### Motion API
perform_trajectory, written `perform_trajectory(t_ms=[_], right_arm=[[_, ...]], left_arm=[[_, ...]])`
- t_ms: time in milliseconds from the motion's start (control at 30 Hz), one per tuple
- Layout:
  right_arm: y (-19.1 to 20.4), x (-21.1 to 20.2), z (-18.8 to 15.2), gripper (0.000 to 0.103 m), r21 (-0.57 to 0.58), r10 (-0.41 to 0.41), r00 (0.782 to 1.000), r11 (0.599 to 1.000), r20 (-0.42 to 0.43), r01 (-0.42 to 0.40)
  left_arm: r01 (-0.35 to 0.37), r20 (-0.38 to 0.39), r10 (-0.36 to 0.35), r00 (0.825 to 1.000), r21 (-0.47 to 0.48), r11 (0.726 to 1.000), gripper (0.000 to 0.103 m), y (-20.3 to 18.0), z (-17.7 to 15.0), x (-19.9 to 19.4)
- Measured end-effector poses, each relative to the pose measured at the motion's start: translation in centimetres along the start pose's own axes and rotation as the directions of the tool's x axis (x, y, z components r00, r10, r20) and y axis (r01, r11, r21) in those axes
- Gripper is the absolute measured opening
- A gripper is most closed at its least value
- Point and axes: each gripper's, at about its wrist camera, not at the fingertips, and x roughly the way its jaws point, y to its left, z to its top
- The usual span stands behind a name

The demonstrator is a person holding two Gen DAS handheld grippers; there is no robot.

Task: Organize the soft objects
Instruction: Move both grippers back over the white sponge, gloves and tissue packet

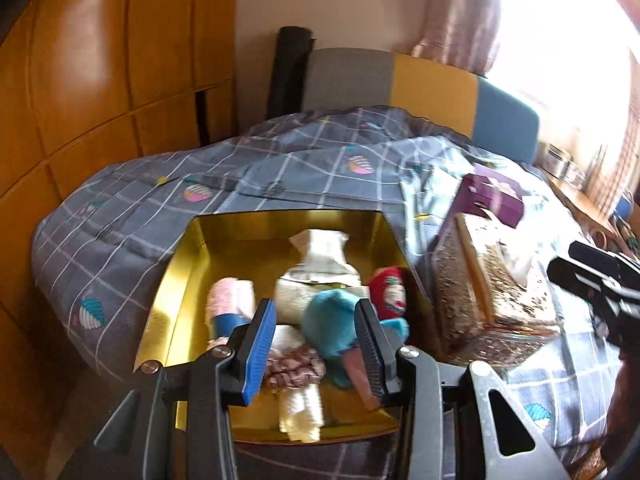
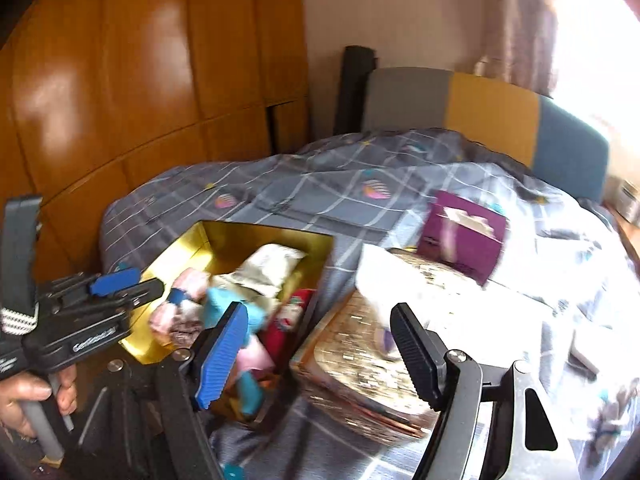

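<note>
A gold box (image 1: 176, 276) lies open on the bed, crowded with soft things. Inside lie a teal sock (image 1: 332, 320), a red sock (image 1: 390, 292), a pink roll (image 1: 230, 300) and cream cloths (image 1: 320, 252).

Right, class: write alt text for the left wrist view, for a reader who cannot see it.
Open left tongs hover above a shiny gold box of rolled socks and soft toys, including a teal plush, on a grey checked bedspread. A glittery gold box sits right of it.

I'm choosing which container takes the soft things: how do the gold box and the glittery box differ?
The gold box is open and holds socks and cloths; the glittery box looks closed, with white tissue on top. The gold box is smooth and mirror-like inside; the glittery box has a speckled, sparkly surface. Both sit side by side on the checked bedcover.
</note>
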Motion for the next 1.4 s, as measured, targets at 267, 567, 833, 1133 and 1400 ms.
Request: perform_trajectory(t_ms=[267,567,833,1133,1400], right_arm=[[-7.3,-1.7,-1.7,0.077,0.156,-0.148,0.989,0.977,-0.016,0.148],[-17.3,-4.9,-4.2,0.079,0.357,-0.318,0.945,0.876,-0.075,0.323],[-27.9,-10.7,-6.3,0.083,0.564,-0.529,0.845,0.675,-0.078,0.475],[-40.1,-15.1,-13.0,0.084,0.784,-0.650,0.729,0.331,-0.213,0.525],[-41.9,-13.7,-15.8,0.084,0.857,-0.511,0.839,0.331,-0.189,0.395]], left_arm=[[0.057,0.022,-0.059,0.998,0.081,0.995,0.041,-3.6,0.5,-1.2],[0.147,0.049,-0.159,0.986,0.188,0.971,0.041,-8.9,2.3,-2.5],[0.259,0.023,-0.277,0.960,0.290,0.921,0.041,-15.0,3.6,-3.1],[0.404,-0.088,-0.402,0.912,0.373,0.835,0.041,-23.7,3.8,-2.7],[0.458,-0.273,-0.375,0.886,0.384,0.802,0.041,-31.5,2.0,2.2]])
